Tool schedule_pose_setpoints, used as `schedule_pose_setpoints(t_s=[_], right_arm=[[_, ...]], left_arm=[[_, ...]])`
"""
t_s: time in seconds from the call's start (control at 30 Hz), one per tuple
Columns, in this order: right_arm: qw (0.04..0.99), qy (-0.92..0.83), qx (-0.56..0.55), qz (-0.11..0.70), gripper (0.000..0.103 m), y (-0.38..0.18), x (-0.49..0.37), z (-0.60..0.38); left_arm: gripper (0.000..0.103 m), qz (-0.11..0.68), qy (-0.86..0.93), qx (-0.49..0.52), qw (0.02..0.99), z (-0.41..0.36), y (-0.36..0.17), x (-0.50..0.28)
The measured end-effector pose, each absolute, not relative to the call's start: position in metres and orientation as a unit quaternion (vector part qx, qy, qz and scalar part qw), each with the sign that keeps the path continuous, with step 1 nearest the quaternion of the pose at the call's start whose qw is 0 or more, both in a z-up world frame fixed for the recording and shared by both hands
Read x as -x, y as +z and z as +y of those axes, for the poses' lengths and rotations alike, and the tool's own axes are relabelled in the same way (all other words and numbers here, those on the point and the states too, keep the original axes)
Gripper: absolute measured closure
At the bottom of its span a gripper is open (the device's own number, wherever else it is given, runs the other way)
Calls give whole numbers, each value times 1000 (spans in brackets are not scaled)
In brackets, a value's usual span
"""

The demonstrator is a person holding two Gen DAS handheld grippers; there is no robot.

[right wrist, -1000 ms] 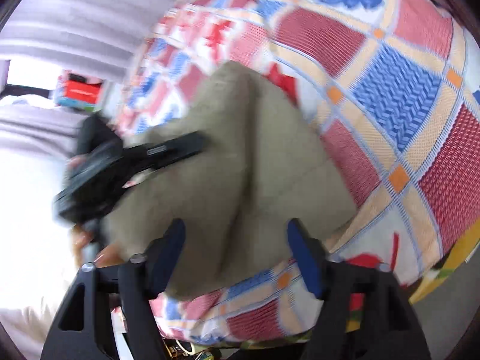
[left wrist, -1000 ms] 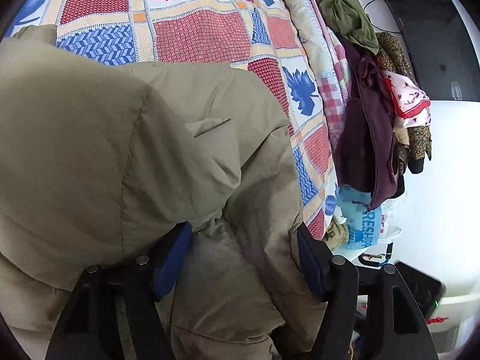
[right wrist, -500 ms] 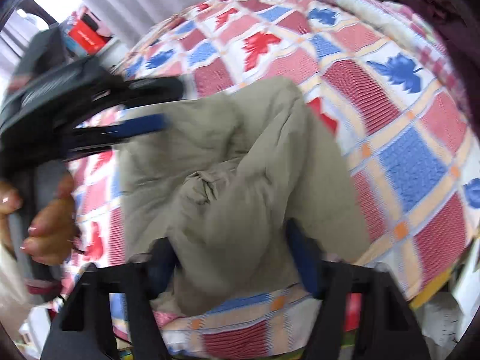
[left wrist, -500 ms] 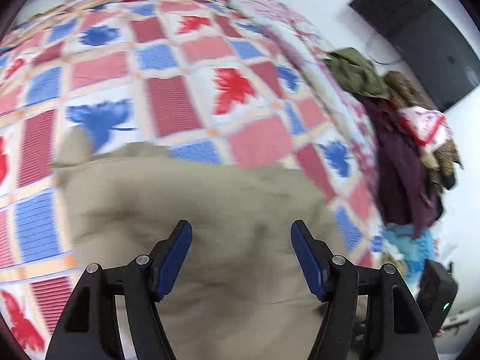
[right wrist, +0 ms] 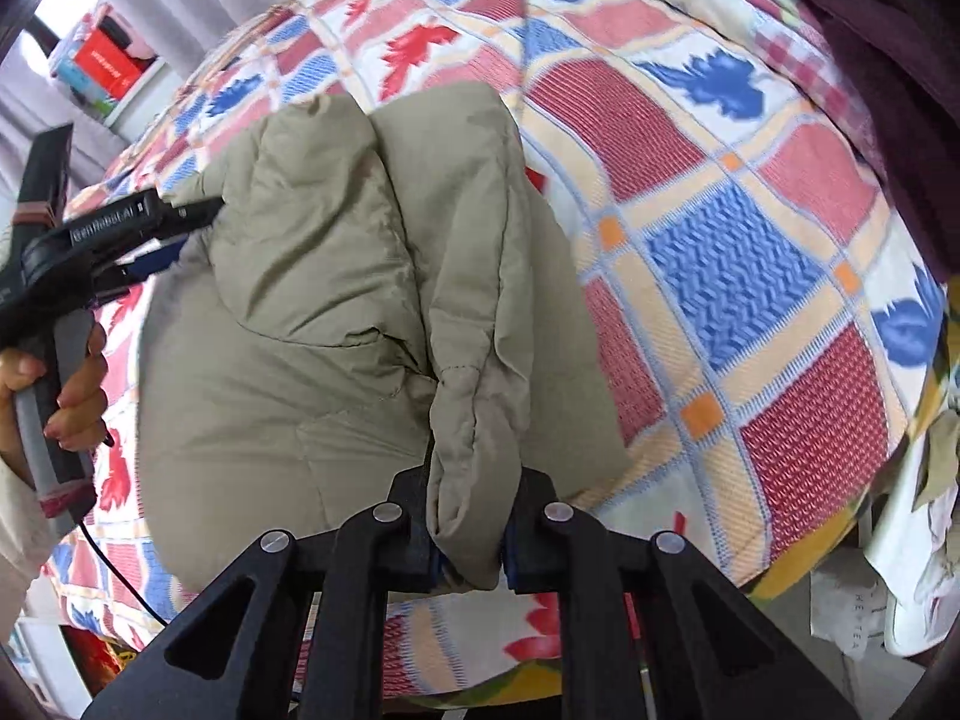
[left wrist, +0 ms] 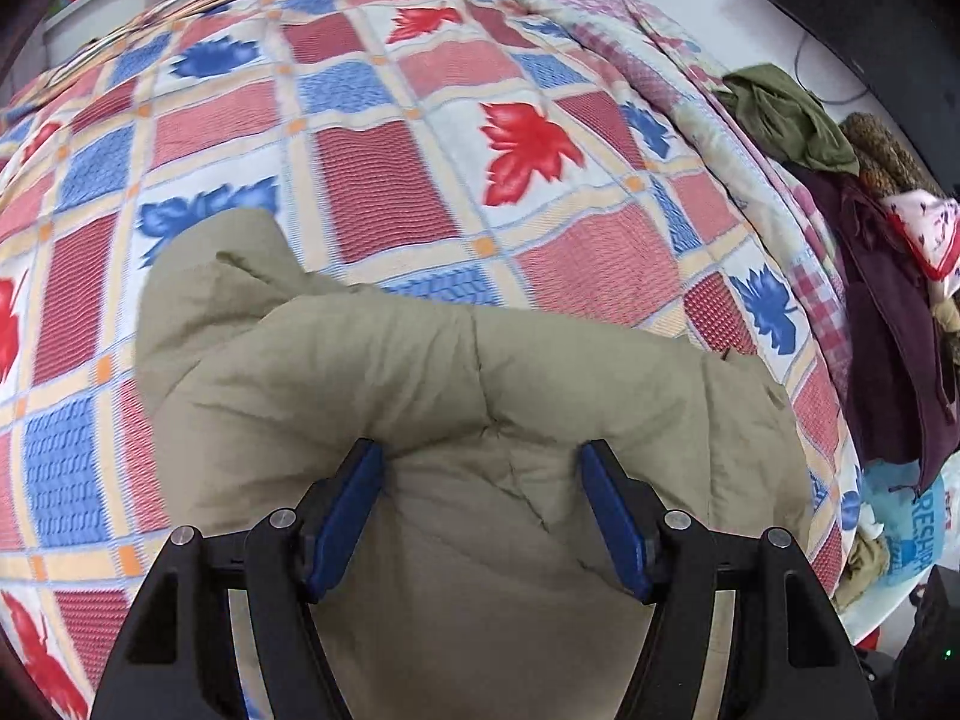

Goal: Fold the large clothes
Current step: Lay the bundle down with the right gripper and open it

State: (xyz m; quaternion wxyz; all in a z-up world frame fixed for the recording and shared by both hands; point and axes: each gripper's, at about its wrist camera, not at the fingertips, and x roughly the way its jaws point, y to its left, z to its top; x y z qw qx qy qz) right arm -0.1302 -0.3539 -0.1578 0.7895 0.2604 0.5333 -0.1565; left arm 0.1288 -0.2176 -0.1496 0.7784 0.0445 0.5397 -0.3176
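So the khaki padded jacket (left wrist: 456,372) is bunched up near the front edge of the bed, lying on the patchwork quilt (left wrist: 420,138) with the red and blue leaves. The right gripper (right wrist: 468,546) is clamped tight on a fold of the jacket's hem, blue pads squeezing the fabric. The left gripper (left wrist: 483,516) has its fingers spread wide, jacket puffed up between them but not pinched. Over at the quilt's right edge there's a heap of other clothes (left wrist: 888,264), dark maroon and olive stuff.
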Motion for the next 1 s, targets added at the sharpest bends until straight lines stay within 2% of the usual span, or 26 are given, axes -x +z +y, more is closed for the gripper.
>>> schedule_pose_setpoints(t_s=[0.3,0.37,0.4,0.53,0.57,0.6,0.67,0.8,1.0], right_arm=[[771,-161,-278,549,86,-196,136,-380],[763,-157,-304,548,85,-191,140,-386],[760,-157,-318,544,81,-185,143,-390],[778,-176,-314,514,80,-150,154,-398],[790,-176,-312,497,76,-138,155,-400],[800,-173,-312,483,64,-129,154,-402],[813,-159,-311,466,51,-117,144,-404],[826,-123,-277,475,51,-112,104,-392],[818,-105,-258,504,54,-133,63,-367]], left_arm=[[32,533,-317,-76,781,-239,-159,-124],[32,533,-316,-77,781,-236,-159,-124],[32,533,-316,-77,781,-235,-159,-124],[32,532,-315,-76,782,-233,-160,-125],[32,531,-315,-76,783,-233,-160,-125],[32,530,-314,-77,784,-233,-160,-124],[31,530,-315,-77,783,-232,-159,-124],[31,531,-308,-73,786,-228,-156,-125],[31,537,-299,-64,786,-217,-150,-126]])
